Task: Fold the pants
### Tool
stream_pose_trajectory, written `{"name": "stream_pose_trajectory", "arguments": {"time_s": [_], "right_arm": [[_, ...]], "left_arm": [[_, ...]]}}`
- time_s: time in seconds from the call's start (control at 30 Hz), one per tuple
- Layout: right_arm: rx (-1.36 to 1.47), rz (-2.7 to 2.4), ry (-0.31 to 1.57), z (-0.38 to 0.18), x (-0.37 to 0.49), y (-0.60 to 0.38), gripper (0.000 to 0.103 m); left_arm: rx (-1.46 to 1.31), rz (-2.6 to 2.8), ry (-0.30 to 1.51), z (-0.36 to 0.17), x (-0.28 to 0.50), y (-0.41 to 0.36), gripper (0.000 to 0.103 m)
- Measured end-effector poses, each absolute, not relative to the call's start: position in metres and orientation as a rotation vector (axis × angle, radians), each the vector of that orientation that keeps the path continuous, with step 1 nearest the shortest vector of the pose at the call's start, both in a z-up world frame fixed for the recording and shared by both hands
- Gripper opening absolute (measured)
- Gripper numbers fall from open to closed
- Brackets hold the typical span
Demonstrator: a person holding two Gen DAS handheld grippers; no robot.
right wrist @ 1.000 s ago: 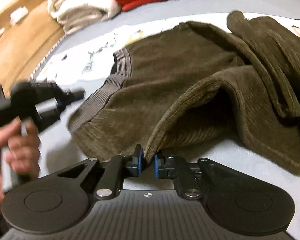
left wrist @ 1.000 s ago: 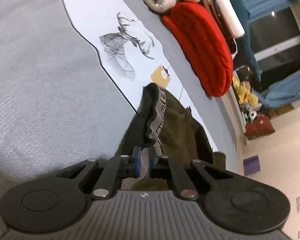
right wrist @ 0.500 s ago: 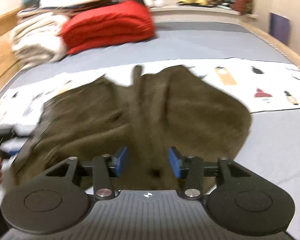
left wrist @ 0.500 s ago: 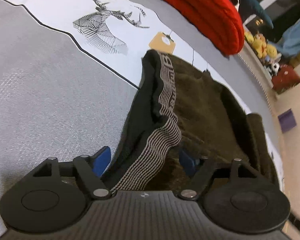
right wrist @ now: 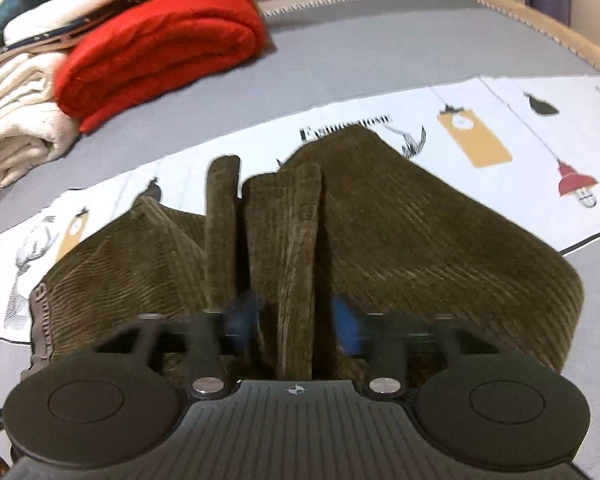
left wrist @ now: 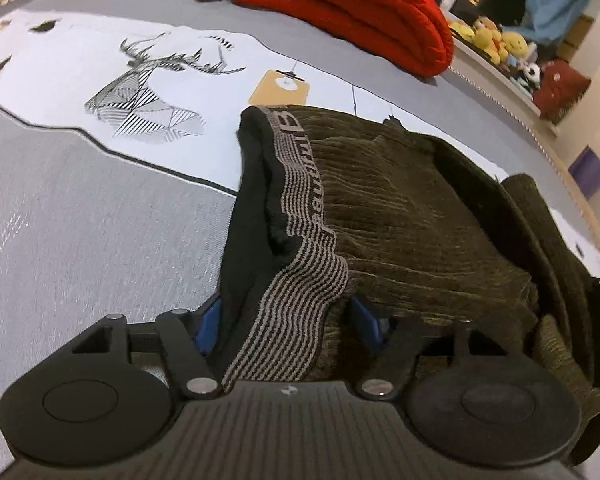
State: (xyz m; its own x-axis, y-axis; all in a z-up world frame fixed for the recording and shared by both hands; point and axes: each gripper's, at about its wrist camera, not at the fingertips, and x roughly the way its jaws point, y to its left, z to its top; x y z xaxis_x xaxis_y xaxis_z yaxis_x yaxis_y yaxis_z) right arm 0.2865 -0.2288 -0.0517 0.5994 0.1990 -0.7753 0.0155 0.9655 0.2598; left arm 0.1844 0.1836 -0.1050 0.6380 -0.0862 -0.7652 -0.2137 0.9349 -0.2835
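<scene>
Spreading across both views is a grey bed cover point(left wrist: 80, 240) with a white printed band point(left wrist: 80, 68) running over it, and folded blankets are sitting at the far edge: a red one point(right wrist: 160, 48) beside a cream one point(right wrist: 16, 120). On the band and the grey cloth the brown corduroy pants point(right wrist: 420, 248) are now lying in a bunched, partly doubled heap, where a second ago they were hanging from both clamped grippers. Their striped waistband point(left wrist: 300, 272) is trailing toward the left gripper point(left wrist: 288, 320), whose jaws have just been closing a little after springing wide; they are standing apart with the waistband loosely between them, not pinched. The right gripper point(right wrist: 296, 320) is blurred, its jaws having just been closing, yet a gap is showing on either side of the upright corduroy fold point(right wrist: 288, 240) between them, so it is released too. Both hands are apparently re-gripping: the first fold seems laid down, and fresh holds on waistband and leg are being sought for the next fold.
</scene>
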Motion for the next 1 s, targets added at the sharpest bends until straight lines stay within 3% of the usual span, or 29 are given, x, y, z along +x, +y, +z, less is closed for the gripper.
{"name": "stream_pose_trajectory", "arguments": {"time_s": [0.1, 0.2, 0.33, 0.47, 0.63, 0.73, 0.9, 0.93, 1.0], "right_arm": [[0.208, 0.139, 0.903, -0.046, 0.288, -0.229, 0.012], [0.297, 0.108, 0.826, -0.018, 0.287, -0.259, 0.011], [0.524, -0.062, 0.609, 0.027, 0.256, -0.346, 0.011], [0.721, -0.395, 0.444, 0.017, 0.178, -0.445, 0.010], [0.784, -0.716, 0.686, -0.081, 0.113, -0.511, 0.010], [0.884, -0.748, 0.719, -0.115, 0.088, -0.521, 0.010], [0.898, -0.696, 0.641, -0.109, 0.085, -0.525, 0.010], [0.885, -0.697, 0.625, -0.102, 0.089, -0.525, 0.009], [0.883, -0.761, 0.674, -0.104, 0.095, -0.532, 0.009]], "left_arm": [[-0.306, 0.076, 0.883, -0.106, 0.185, 0.177, 0.067], [-0.237, 0.074, 0.877, -0.104, 0.185, 0.172, 0.037], [-0.290, 0.097, 0.817, -0.093, 0.178, 0.188, 0.017], [-0.285, 0.233, 0.712, -0.070, 0.159, 0.204, 0.012], [-0.442, 0.355, 0.812, -0.083, 0.150, 0.240, 0.013], [-0.410, 0.360, 0.821, -0.081, 0.151, 0.236, 0.013], [-0.362, 0.382, 0.799, -0.075, 0.147, 0.232, 0.012], [-0.364, 0.402, 0.797, -0.074, 0.145, 0.233, 0.004], [-0.323, 0.517, 0.798, -0.071, 0.143, 0.237, 0.000]]}}
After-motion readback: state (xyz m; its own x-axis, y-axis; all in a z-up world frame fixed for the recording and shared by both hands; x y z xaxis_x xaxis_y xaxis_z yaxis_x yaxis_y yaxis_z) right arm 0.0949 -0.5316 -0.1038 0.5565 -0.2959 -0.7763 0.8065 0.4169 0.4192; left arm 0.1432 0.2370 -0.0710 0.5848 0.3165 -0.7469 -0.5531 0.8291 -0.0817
